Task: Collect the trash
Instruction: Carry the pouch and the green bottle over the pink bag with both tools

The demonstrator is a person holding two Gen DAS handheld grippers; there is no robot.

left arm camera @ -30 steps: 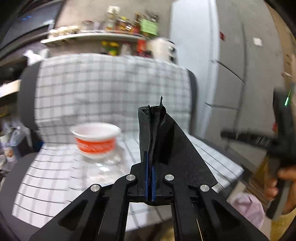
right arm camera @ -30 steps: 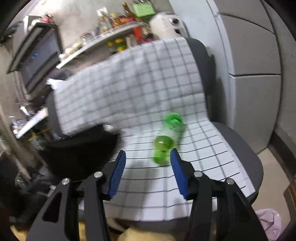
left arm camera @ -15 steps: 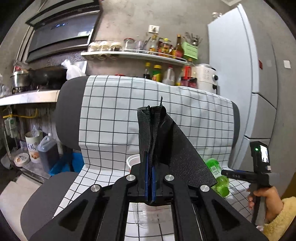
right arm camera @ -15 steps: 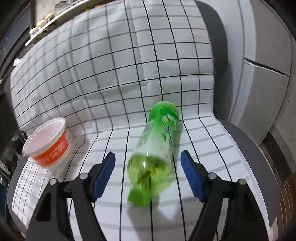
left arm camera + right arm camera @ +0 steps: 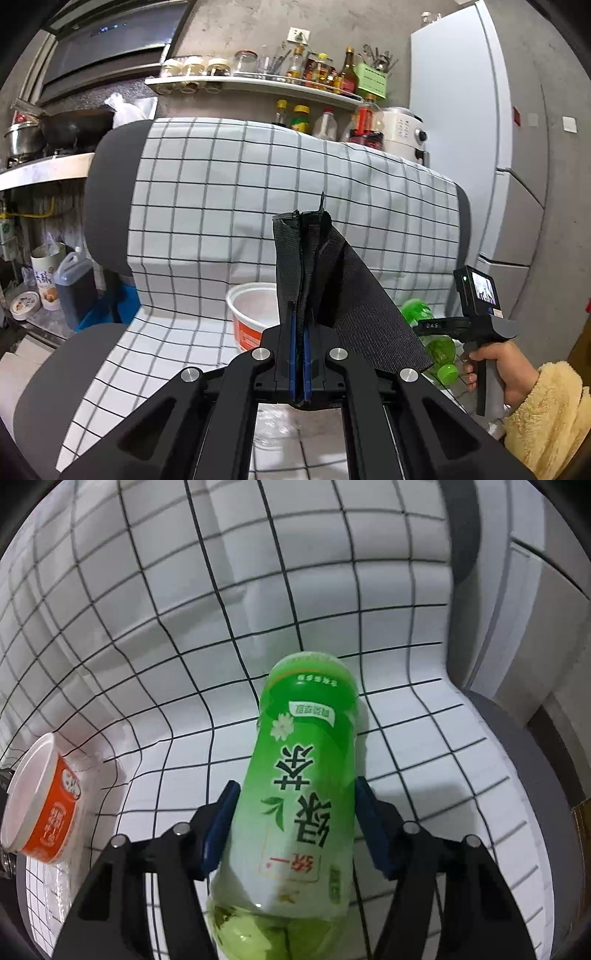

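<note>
Left gripper [image 5: 300, 347] clenched on black bag [image 5: 332, 295], checked cloth [image 5: 221, 192] over chair before kitchen shelf [image 5: 251, 83], cup [image 5: 251, 314] on cloth; right gripper [image 5: 295, 830] closing around green bottle [image 5: 303, 786] lying on cloth.

A home kitchen: condiment bottles [image 5: 325, 75] on a shelf [image 5: 255, 84], wok [image 5: 74, 127], refrigerator [image 5: 476, 155].
</note>
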